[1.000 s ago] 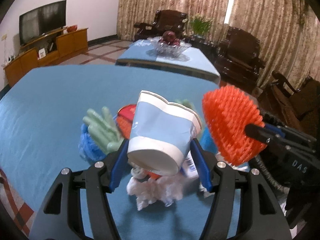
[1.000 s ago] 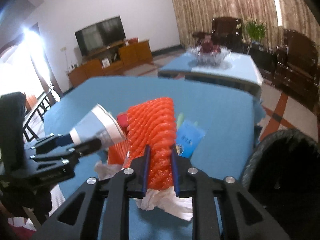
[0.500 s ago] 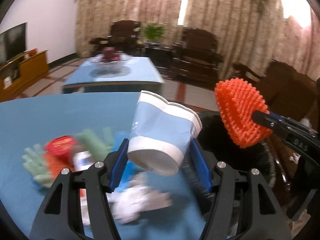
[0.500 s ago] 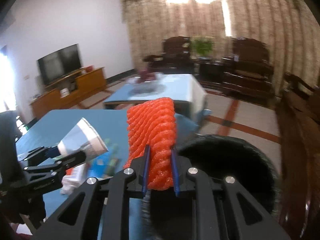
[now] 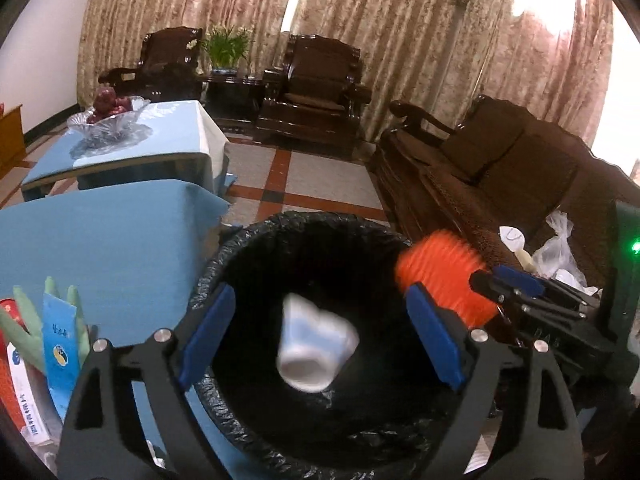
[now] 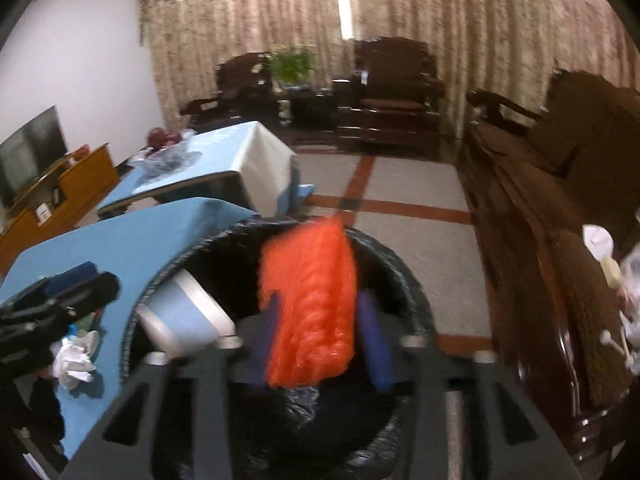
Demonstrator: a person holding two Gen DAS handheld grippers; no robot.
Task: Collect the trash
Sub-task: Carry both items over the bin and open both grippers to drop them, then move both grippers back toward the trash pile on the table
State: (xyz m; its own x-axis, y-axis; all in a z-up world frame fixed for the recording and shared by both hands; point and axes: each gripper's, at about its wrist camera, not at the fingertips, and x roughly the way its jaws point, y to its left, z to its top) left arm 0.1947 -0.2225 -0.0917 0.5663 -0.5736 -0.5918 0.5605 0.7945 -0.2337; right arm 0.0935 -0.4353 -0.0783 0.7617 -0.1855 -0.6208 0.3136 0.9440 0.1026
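Both wrist views look closely into the bin (image 5: pixel 240 264).

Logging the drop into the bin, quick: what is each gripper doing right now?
Left gripper: opening, paper cup loose between its pads.
Right gripper: opening, orange foam net between its pads, apparently released.

Below my left gripper (image 5: pixel 320 336) a blue-and-white paper cup (image 5: pixel 316 354) sits within the black-lined round bin (image 5: pixel 224 264); the blue-clothed table (image 5: pixel 104 248) lies left, the dark wooden sofa (image 5: pixel 500 184) right.
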